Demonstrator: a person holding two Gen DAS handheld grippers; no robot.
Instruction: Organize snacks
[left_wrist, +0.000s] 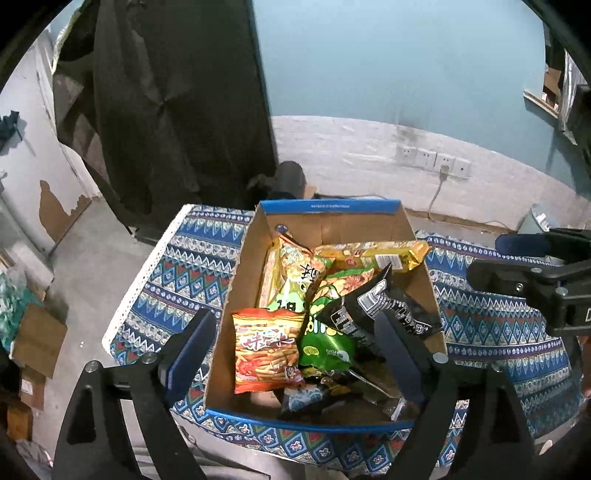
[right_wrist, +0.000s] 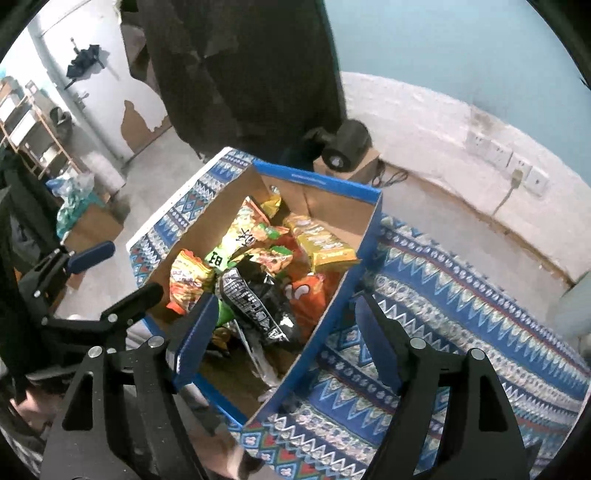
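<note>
currently the cardboard box (left_wrist: 236, 266) with blue rim stands on the patterned tablecloth (left_wrist: 192, 251), toward the cloth's far left corner, its far wall close to the cloth's far edge. inside it the snack bags lie in a loose heap. an orange snack bag (left_wrist: 266, 350) lies against the box's near left corner, a green bag (left_wrist: 325, 343) just beside it, and a black bag (left_wrist: 373, 306) tilted across the green one toward the right wall. a yellow packet (left_wrist: 373, 254) lies along the far right part of the box; in the right wrist view it rests against the right wall.

left gripper (left_wrist: 295, 350): jaws wide, hanging over the near part of the box, nothing between the pads, no bag touched. right gripper (right_wrist: 284, 336): jaws apart, straddling the box's right wall, one finger over the bags and the other over the cloth, nothing gripped.
</note>
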